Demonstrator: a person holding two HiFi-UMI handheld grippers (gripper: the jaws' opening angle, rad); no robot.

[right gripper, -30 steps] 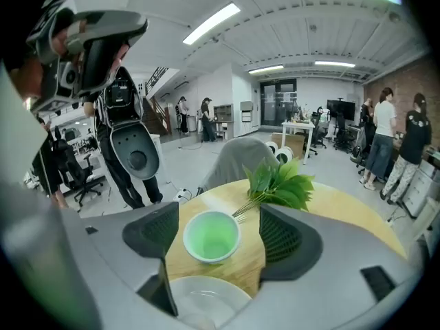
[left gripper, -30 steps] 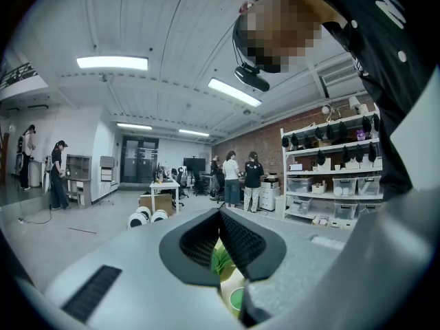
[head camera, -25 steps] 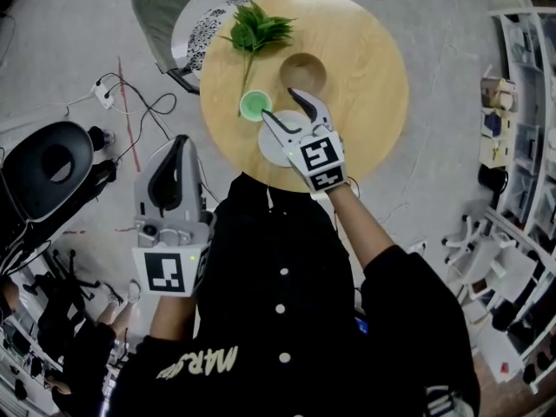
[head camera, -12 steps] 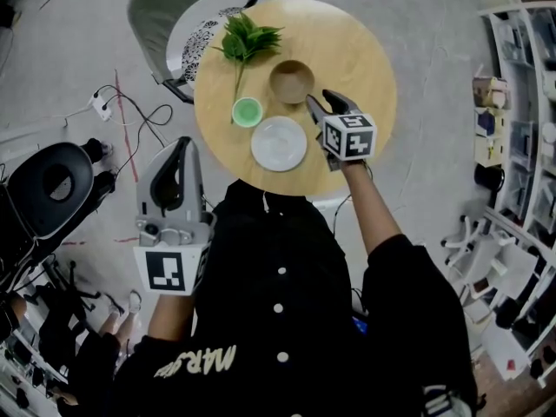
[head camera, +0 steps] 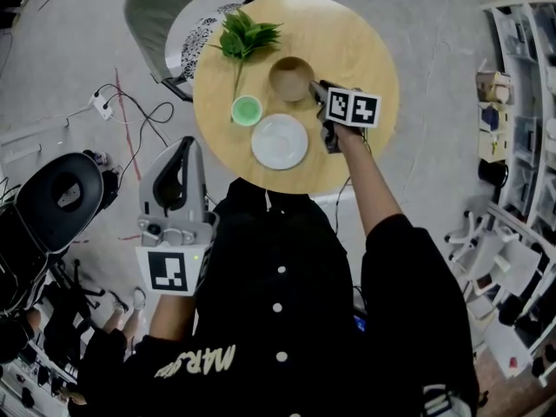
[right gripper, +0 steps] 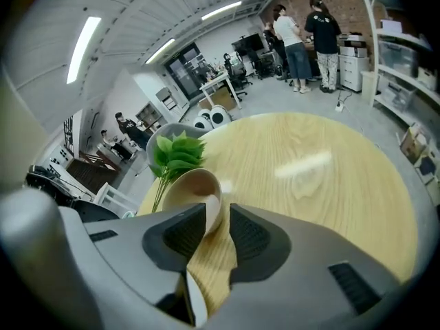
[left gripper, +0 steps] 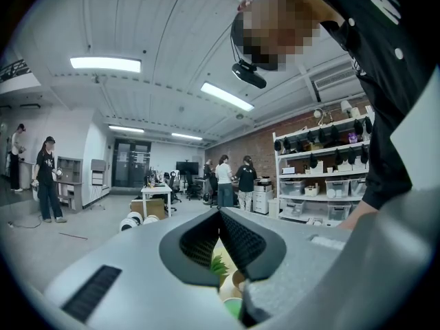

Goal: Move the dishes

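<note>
A tan bowl [head camera: 291, 78] stands on the round wooden table [head camera: 365, 42], with a green cup [head camera: 247, 109] to its left and a white plate [head camera: 279, 142] nearer me. My right gripper [head camera: 318, 94] points down at the bowl's right side. In the right gripper view the bowl [right gripper: 192, 191] has its rim between the two pads of that gripper [right gripper: 218, 225]. The jaws have just been closing, and a thin gap still shows beside the rim. My left gripper [head camera: 182, 143] hangs off the table at the left, shut and empty [left gripper: 220, 215].
A leafy green sprig [head camera: 246, 37] lies at the table's far left edge. A grey chair [head camera: 165, 7] stands behind the table. Cables and a power strip [head camera: 104, 94] lie on the floor at left, beside a black round unit [head camera: 56, 176]. Shelves [head camera: 521, 102] line the right side.
My right gripper left the spot over the white plate, swung right, then came up to the bowl's right rim, rolling as it went, with its jaws narrower. The left gripper stayed put.
</note>
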